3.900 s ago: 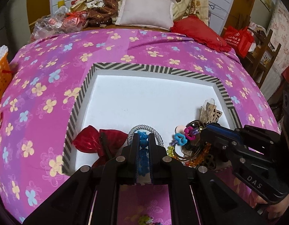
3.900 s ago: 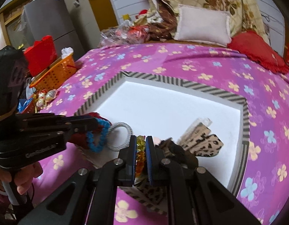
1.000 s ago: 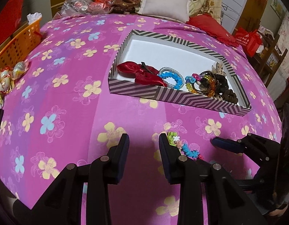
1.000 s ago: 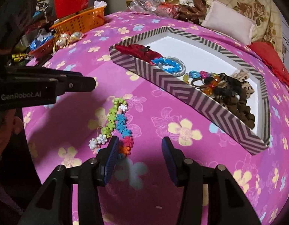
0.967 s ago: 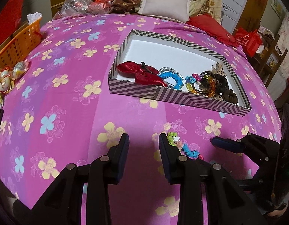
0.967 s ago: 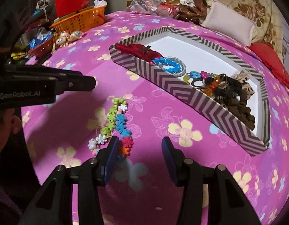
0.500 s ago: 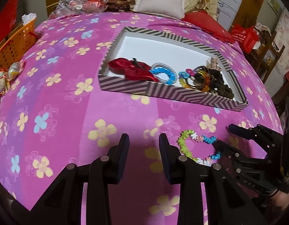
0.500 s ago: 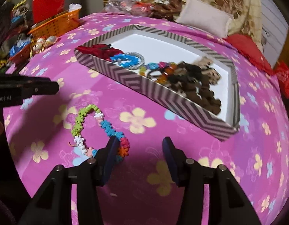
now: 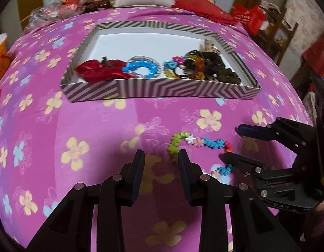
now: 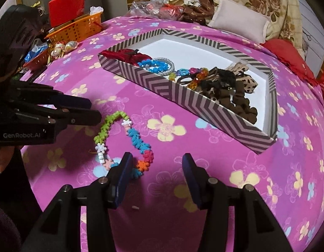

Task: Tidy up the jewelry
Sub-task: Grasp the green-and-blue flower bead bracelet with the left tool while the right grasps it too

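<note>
A bead bracelet (image 10: 124,142) of green, white, blue, red and orange flower beads lies in a loose loop on the pink flowered cloth (image 10: 166,189), on the near side of the striped box (image 10: 182,103) and apart from it.

The right gripper (image 10: 155,168) hangs low over the cloth with its jaws wide apart and nothing between them. Its left finger stands just beside the orange and blue end of the bracelet, and whether it touches the beads cannot be told. In the left wrist view the same gripper (image 9: 231,145) comes in from the right, with the red and blue beads lying between its two fingers.

The left gripper (image 9: 160,161) is also spread, holding nothing. Its right finger is just beside the green end of the bracelet (image 9: 195,145).

Inside the box (image 9: 162,93), along its near wall, lie a red bow (image 9: 99,71) at the left, a blue bead bracelet (image 9: 141,68) on a silver ring, small coloured rings, amber beads and a heap of dark scrunchies (image 9: 220,71) at the right. The far part of the box floor shows white.

An orange basket (image 10: 78,28) stands at the far left, and a pale pillow (image 10: 239,24) lies beyond the box.
</note>
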